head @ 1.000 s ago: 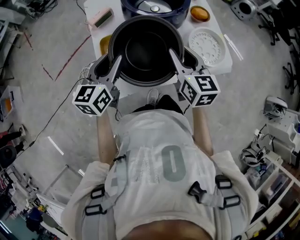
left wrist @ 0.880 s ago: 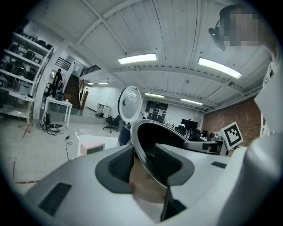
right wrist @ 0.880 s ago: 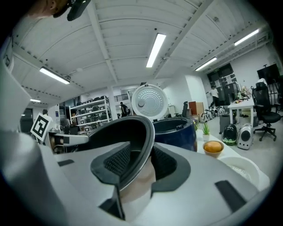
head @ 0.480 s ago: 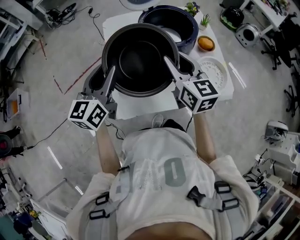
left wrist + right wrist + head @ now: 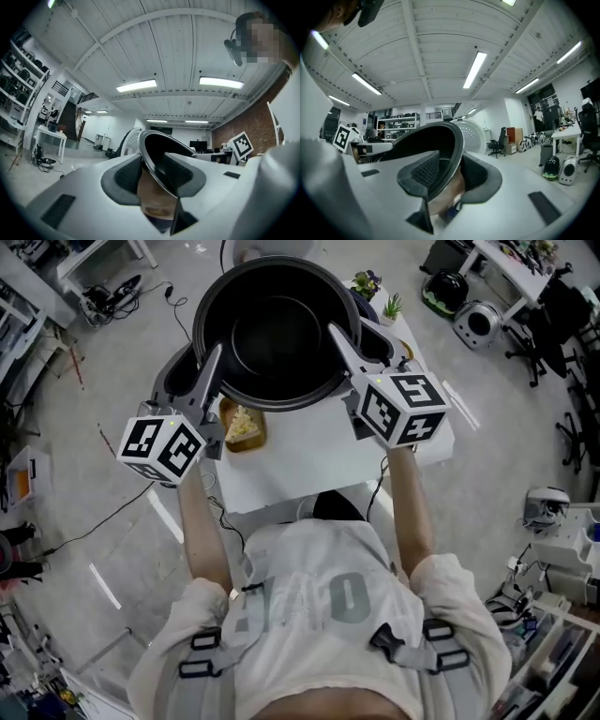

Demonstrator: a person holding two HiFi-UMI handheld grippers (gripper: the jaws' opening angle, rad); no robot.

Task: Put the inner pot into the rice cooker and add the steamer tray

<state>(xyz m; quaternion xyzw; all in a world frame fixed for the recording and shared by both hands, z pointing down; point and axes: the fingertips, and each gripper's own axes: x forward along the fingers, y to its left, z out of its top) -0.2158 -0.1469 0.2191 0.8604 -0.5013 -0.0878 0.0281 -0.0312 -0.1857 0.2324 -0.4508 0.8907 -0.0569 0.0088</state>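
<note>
The left gripper is clamped on the left rim of the inner pot, one jaw inside the dark bowl and one against the outer wall. The right gripper grips the opposite rim in the same way; its jaws have just been closing, with the rim between them. The pot hangs upright between the two grippers, lifted clear of the white worktop, and its wide body hides whatever stands directly beneath it.

Under the left gripper and just to its inner side, a small dish with yellow food lies on the worktop. Beyond the right gripper, past the pot's far edge, stand two small potted plants. In the right gripper view a white, dotted domed lid rises just behind the pot. Cables trail over the grey floor well to the left gripper's outer side.
</note>
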